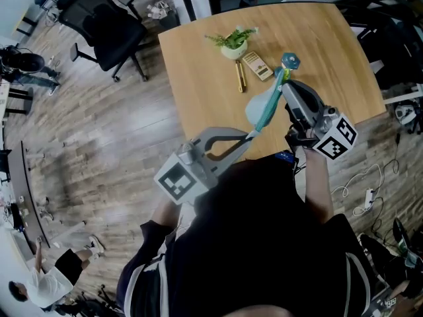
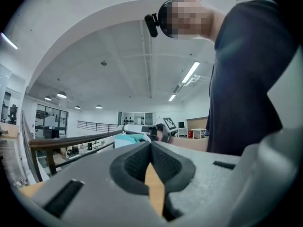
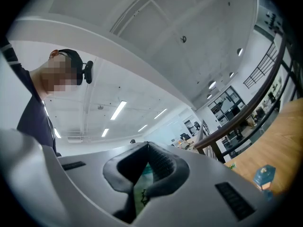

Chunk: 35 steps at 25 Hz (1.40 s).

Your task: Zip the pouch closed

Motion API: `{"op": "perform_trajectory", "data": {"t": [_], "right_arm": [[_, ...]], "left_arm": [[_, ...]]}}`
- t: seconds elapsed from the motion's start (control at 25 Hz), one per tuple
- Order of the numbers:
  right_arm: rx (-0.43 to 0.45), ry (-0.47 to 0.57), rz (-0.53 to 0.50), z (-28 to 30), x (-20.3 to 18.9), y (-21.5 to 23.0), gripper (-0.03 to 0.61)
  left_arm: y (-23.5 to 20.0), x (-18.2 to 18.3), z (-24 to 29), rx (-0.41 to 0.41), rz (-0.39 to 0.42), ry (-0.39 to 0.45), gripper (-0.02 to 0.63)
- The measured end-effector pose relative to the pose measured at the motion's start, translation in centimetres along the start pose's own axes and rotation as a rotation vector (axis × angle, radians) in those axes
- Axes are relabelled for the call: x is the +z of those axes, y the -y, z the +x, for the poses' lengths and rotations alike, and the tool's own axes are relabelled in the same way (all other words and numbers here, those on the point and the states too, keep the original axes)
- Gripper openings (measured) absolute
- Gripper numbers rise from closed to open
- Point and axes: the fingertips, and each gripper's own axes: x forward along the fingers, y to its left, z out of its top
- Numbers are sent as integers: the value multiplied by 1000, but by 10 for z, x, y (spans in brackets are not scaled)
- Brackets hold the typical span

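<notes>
A pale blue pouch [image 1: 263, 105] with a teal zipper band hangs above the wooden table [image 1: 198, 91], stretched between my two grippers. My left gripper [image 1: 252, 135] is shut on the pouch's near lower end. In the left gripper view its jaws [image 2: 150, 144] meet at the tips, with the teal pouch [image 2: 131, 138] just beyond them. My right gripper [image 1: 284, 79] is shut on the far upper end at the zipper. In the right gripper view greenish fabric [image 3: 141, 189] sits between its closed pads [image 3: 163, 167].
On the table beyond the pouch are a small potted plant [image 1: 232, 43], a gold stick [image 1: 240, 75], a tan box [image 1: 258, 65] and a blue object [image 1: 291, 61]. A black office chair [image 1: 106, 18] stands at the left. Cables [image 1: 367, 191] lie on the floor at the right.
</notes>
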Motion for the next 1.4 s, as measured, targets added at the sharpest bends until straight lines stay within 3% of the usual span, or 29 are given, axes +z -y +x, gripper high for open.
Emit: {"op": "perform_trajectory", "data": {"t": [0.36,0.48,0.6,0.72,0.88,1.12,1.4], "right_arm": [[-79,40,-1,-19,16,23,14],[-83,40,-7,-26,20,28,14],[-85,31,-9,-27,16,28,14],[-89,34,19,-28,12,31,14],[-92,33,24,-30,9,32,14],[-94,29,30,-30,5,34,14],[-101,28,39,-30,2,36,14]], "left_arm": [[17,0,-7,-59,102,-33,-2],[18,-2,-8,-51,89,-32,0],[16,-7,-9,-37,26,-32,-2],[17,-7,-9,-41,74,-45,0],[15,-11,-10,-17,3,-47,-1],[14,-13,-10,-3,10,-54,0],[-7,-17,-21,82,-36,-58,0]]}}
